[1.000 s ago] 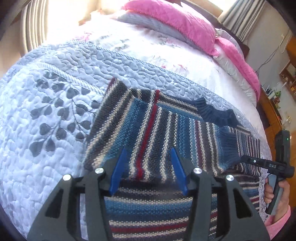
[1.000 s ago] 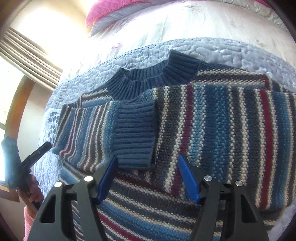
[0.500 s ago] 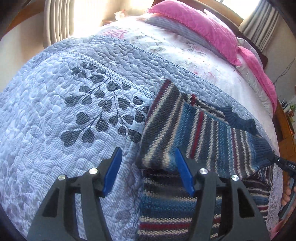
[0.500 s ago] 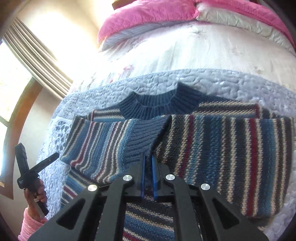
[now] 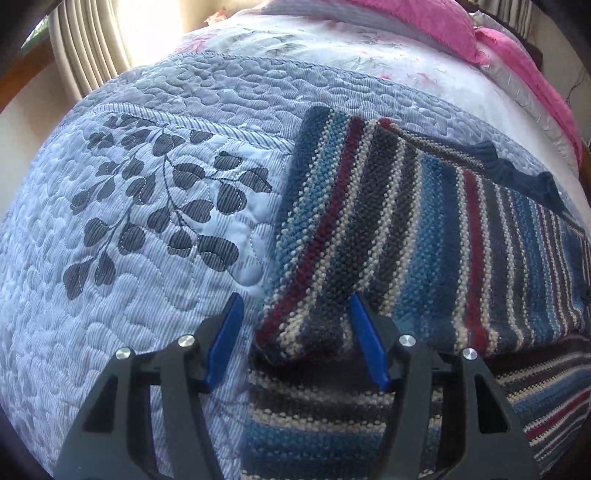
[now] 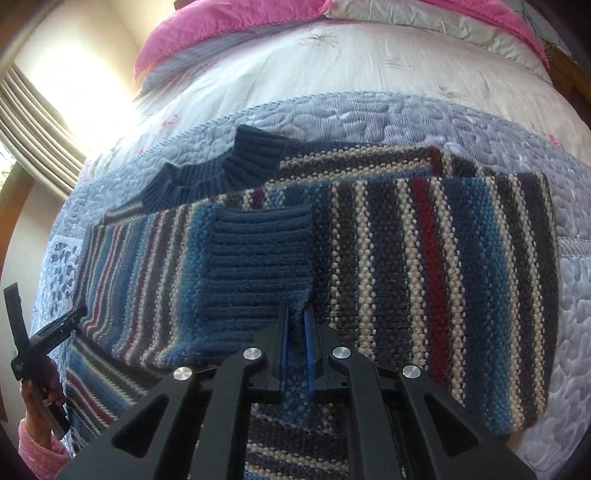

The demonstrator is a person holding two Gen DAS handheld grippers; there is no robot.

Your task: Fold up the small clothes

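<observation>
Left wrist view: left gripper [image 5: 295, 339] is hovering with jaws spread around the sweater's [image 5: 424, 236] folded corner on the bedspread [image 5: 147, 221], not gripping.

Right wrist view: right gripper [image 6: 295, 354] is pinching the sleeve cuff [image 6: 258, 266]. Sleeves are lying folded in; the body fold looks left to do.

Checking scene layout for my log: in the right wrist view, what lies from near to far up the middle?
right gripper → navy ribbed cuff → navy collar → blue quilt → white floral bedding → pink pillow
</observation>
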